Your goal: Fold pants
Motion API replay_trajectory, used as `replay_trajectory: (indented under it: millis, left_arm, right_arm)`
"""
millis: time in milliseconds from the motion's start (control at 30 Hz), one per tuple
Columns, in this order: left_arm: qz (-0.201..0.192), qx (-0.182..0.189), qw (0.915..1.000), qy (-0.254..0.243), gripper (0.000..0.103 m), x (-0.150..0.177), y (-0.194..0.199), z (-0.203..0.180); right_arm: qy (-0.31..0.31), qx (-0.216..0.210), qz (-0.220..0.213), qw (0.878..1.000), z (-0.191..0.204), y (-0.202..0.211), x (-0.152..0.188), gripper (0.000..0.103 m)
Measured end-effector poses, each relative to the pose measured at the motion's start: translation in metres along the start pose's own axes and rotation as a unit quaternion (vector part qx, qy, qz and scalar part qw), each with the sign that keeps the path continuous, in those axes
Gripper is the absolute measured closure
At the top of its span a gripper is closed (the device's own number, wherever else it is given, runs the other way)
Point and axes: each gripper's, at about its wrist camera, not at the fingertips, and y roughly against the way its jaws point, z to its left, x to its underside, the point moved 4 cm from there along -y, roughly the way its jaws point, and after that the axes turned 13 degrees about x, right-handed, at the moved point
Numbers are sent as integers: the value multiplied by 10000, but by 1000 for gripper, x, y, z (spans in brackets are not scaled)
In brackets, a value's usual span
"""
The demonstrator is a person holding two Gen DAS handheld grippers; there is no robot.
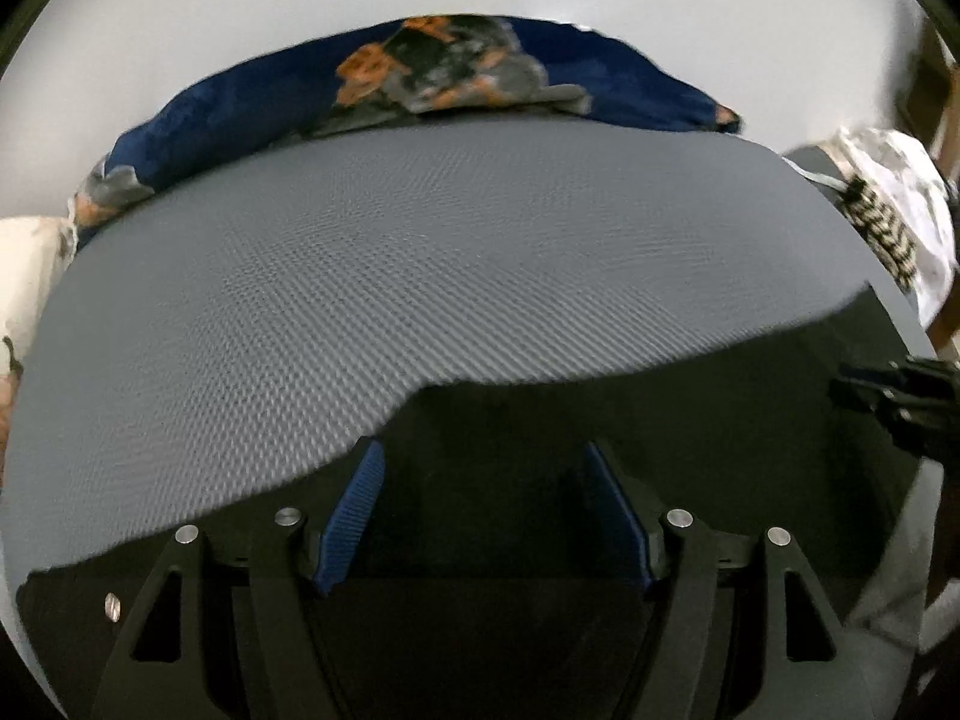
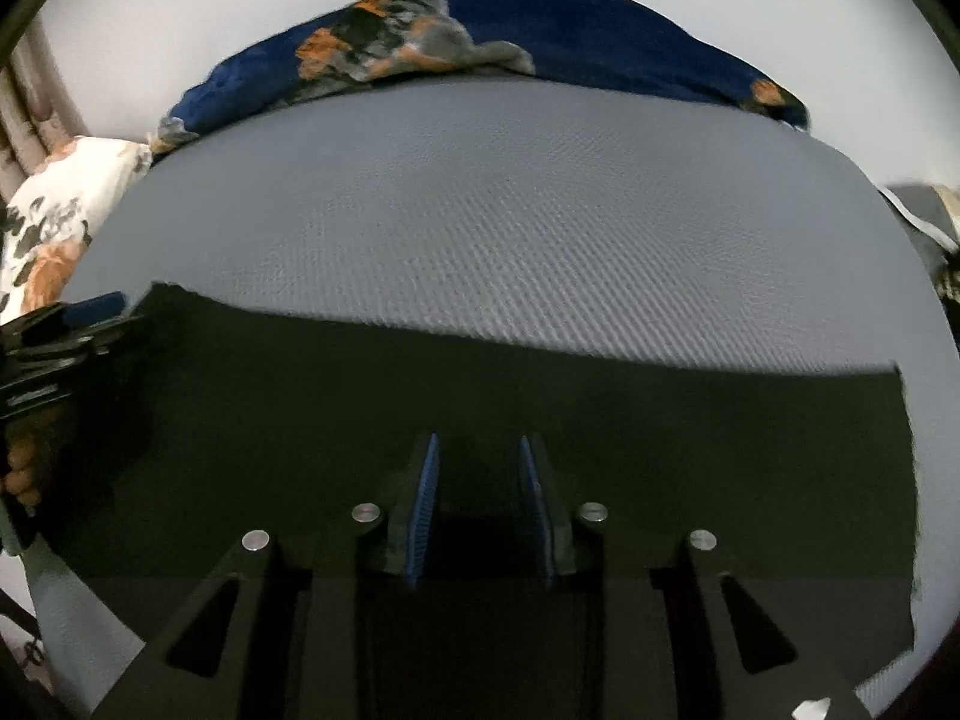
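The black pants (image 1: 540, 420) lie spread flat on the grey textured mattress (image 1: 360, 252) of a bed, at its near edge, carrying no label or writing that can be read. The left claw (image 1: 483, 468) hangs over the dark cloth with its blue pads wide apart, nothing between them. The right claw (image 2: 478, 450) stands narrowly apart above the pants (image 2: 420, 390), gripping nothing. A navy floral blanket (image 2: 600, 36) is bunched along the far edge.
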Motion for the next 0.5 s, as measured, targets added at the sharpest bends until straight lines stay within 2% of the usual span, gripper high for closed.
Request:
replay_trajectory:
  millis: [267,367,500]
  left_arm:
    - [95,379,9991,-155,34,35,18,-44]
    - [279,594,9977,-155,34,51,18,-60]
    - [556,641,9961,-231,34,70,14,-72]
  right_arm:
    - [-464,457,403,9971,-61,8,49,76]
    - [-494,698,512,9950,-84,12,65,74]
    - [-791,770,554,9923,-116,15,82,70]
